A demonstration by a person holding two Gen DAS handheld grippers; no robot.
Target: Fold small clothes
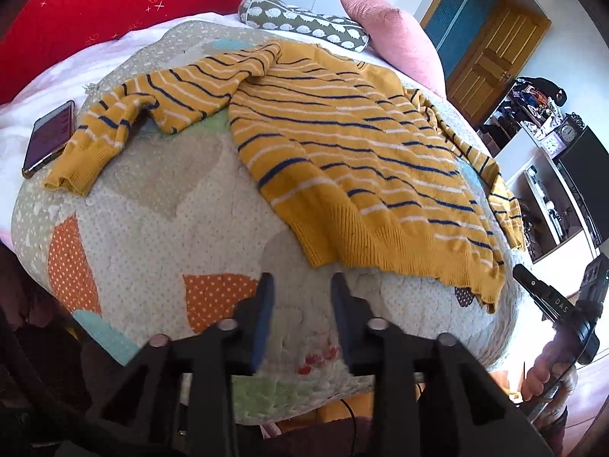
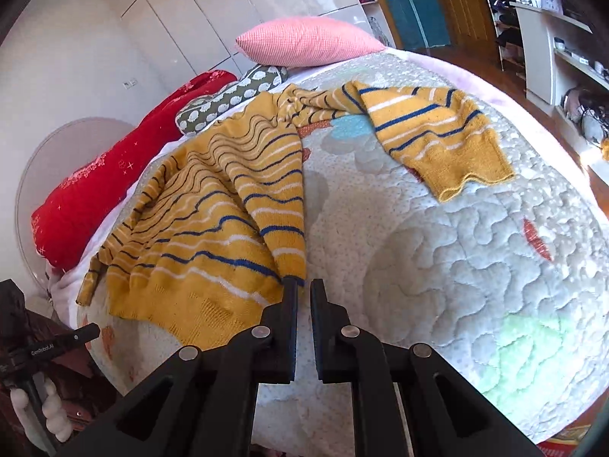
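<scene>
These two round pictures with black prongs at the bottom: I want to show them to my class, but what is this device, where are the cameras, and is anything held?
A person holds a two-finger gripper in each hand, and each carries a wide-angle camera looking along its fingers. One picture is from the left gripper, whose jaws stand apart and empty. The other is from the right gripper, nearly shut with nothing between its fingers. On the patchwork quilt lies a yellow striped sweater, spread out, not yet folded. A phone lies beside one sleeve, with pillows behind.

Home bedroom: quilted bed cover (image 1: 152, 198), pillows (image 2: 308, 43), wardrobe doors (image 2: 182, 11), cluttered shelves (image 1: 540, 114).
</scene>
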